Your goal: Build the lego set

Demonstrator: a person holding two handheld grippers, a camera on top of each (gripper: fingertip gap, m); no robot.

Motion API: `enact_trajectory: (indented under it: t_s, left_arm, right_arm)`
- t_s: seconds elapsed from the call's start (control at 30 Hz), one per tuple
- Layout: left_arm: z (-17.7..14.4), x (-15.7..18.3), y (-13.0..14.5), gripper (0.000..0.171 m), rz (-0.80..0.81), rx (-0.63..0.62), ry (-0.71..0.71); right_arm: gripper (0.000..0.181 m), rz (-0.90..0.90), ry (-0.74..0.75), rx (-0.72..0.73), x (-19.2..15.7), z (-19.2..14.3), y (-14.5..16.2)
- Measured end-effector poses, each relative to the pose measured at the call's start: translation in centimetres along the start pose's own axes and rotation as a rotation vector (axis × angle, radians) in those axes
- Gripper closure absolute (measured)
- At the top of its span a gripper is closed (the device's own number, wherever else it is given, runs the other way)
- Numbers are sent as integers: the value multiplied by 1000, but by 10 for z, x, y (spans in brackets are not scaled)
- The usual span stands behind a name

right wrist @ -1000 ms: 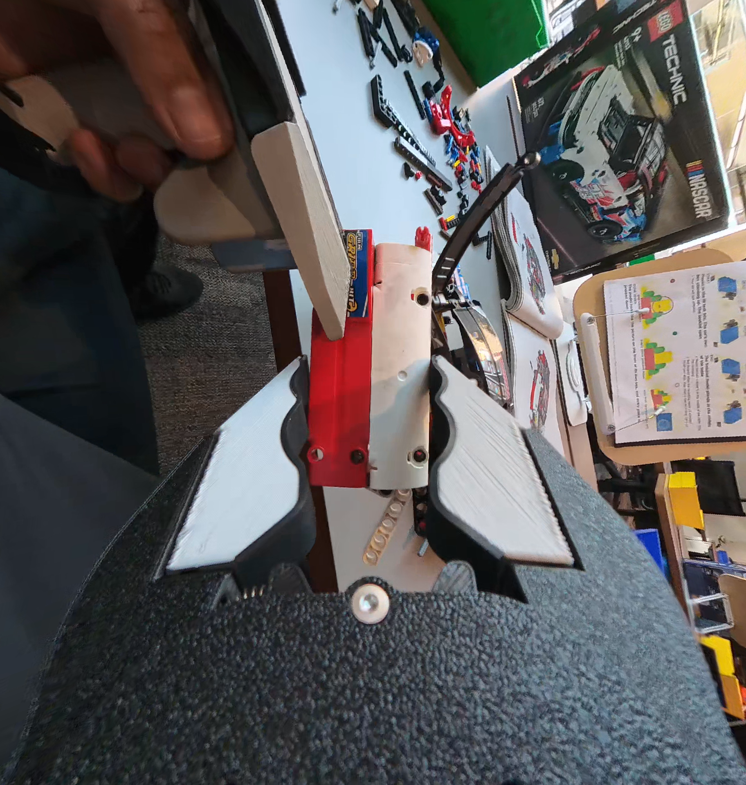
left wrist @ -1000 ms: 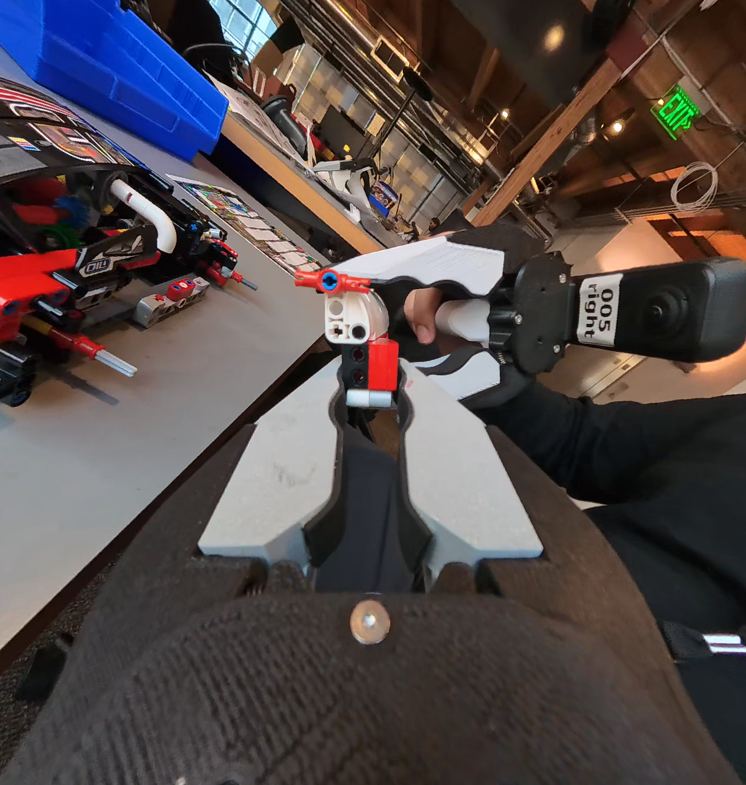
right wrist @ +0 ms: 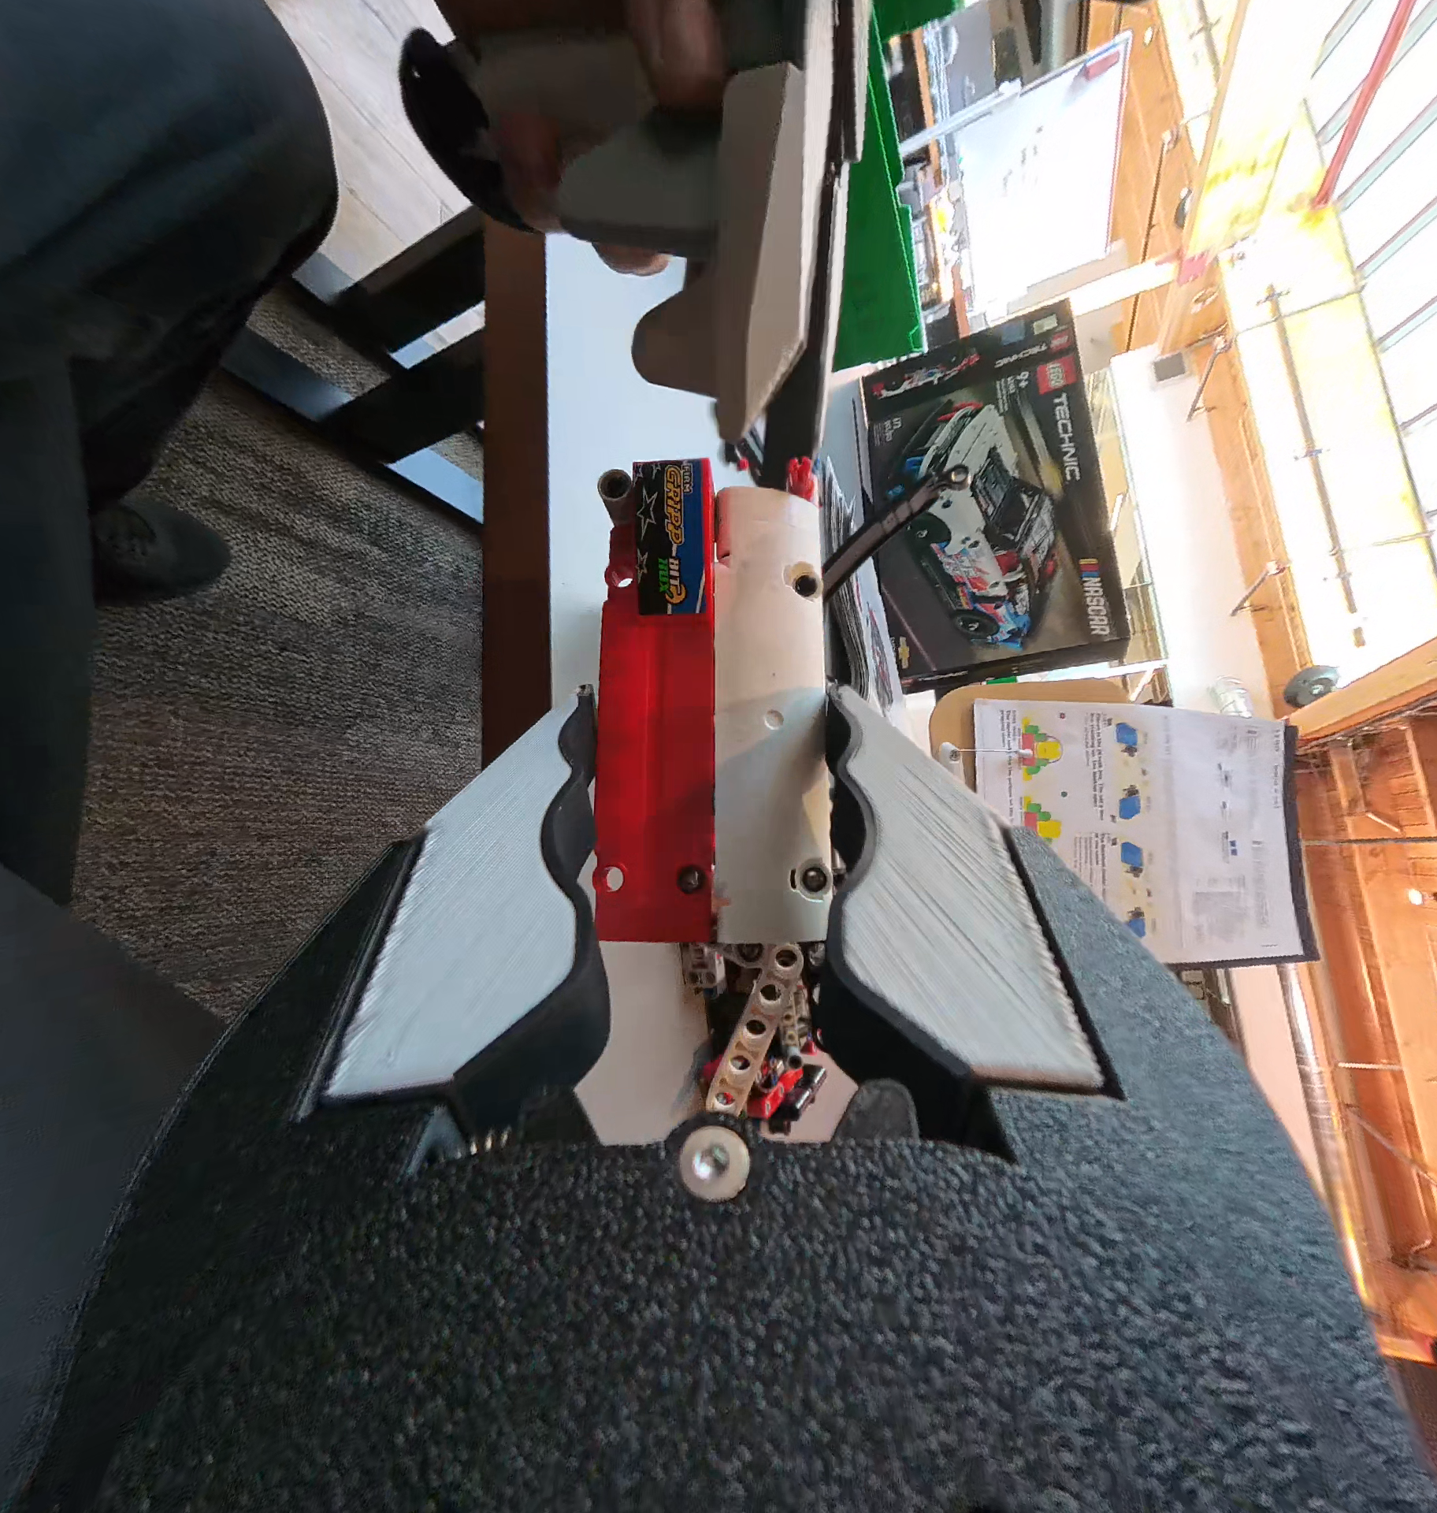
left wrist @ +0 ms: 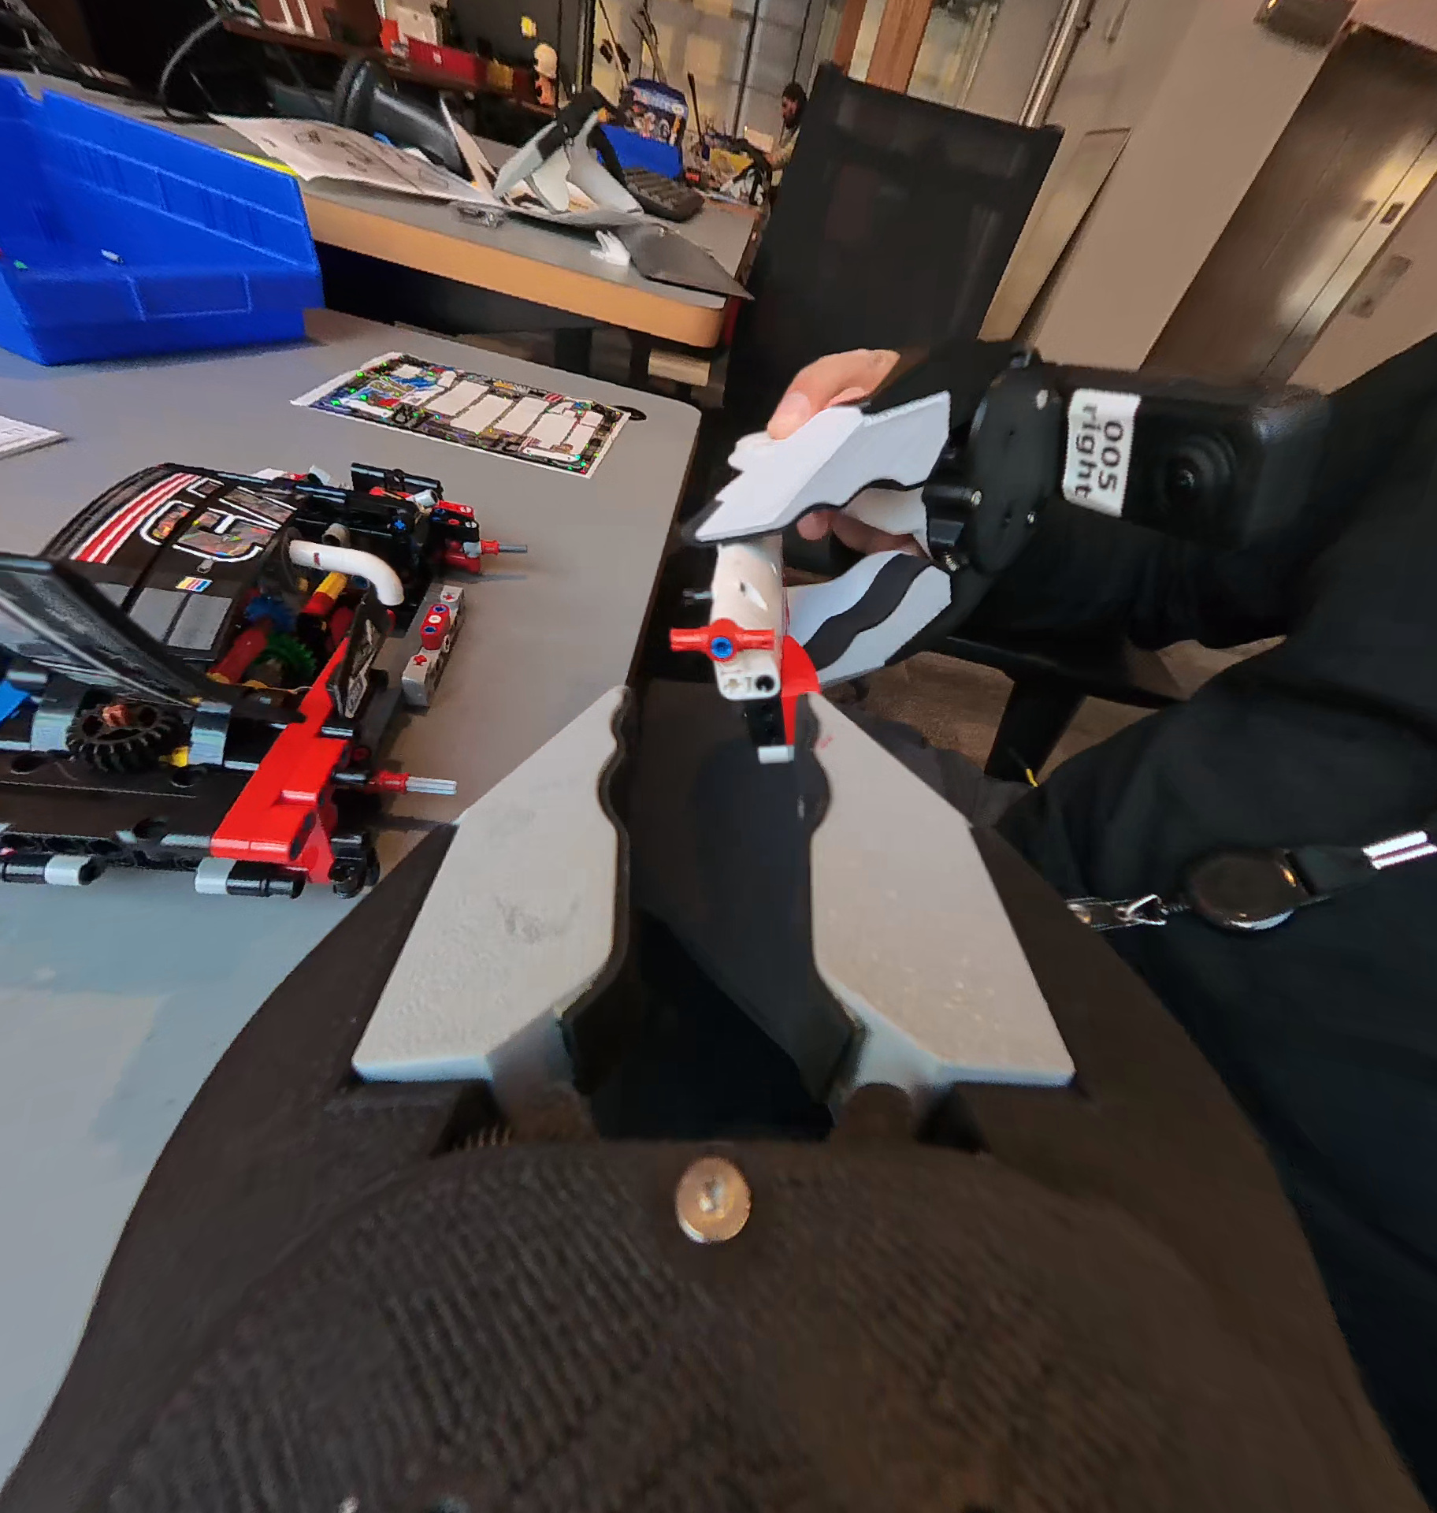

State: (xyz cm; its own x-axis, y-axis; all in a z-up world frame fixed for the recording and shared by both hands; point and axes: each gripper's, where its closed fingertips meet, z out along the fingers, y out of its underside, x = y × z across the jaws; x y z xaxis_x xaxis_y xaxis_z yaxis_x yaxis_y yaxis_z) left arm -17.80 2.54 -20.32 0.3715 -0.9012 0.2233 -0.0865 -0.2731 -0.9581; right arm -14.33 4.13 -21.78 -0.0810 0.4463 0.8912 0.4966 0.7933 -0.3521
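1 red/white panel assy [right wrist: 711,761] in right gripper [right wrist: 711,712]; left gripper [left wrist: 715,737] spread.

Lego car [left wrist: 208,655] cut off at left edge.

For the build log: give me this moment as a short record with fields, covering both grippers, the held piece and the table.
left gripper: open, fingers either side of the held piece's lower end, no clamp visible
right gripper: shut on the red and white panel piece
piece position: held in the air off the table edge
car model: part-built, resting on the grey table
sticker sheet: flat on the table beyond the car
blue bin: far left on the table
set box: standing at the table's far side
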Motion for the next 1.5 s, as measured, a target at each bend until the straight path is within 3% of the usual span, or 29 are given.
enact_trajectory:
  t_s: [0.27, 0.4, 1.4, 1.5]
  left_arm:
    - [4, 7, 0, 135, 8, 2, 88]
    - [6, 6, 5, 149, 13, -2, 90]
    - [9, 0, 7, 149, -108, 41, 83]
    - [10, -1, 13, 140, -83, 9, 68]
  right_arm:
    - [128, -34, 24, 21, -7, 4, -4]
    - [128, -34, 10, 18, -13, 7, -3]
    - [128, -114, 99, -24, -12, 16, 8]
    - [128, -110, 101, -27, -11, 17, 11]
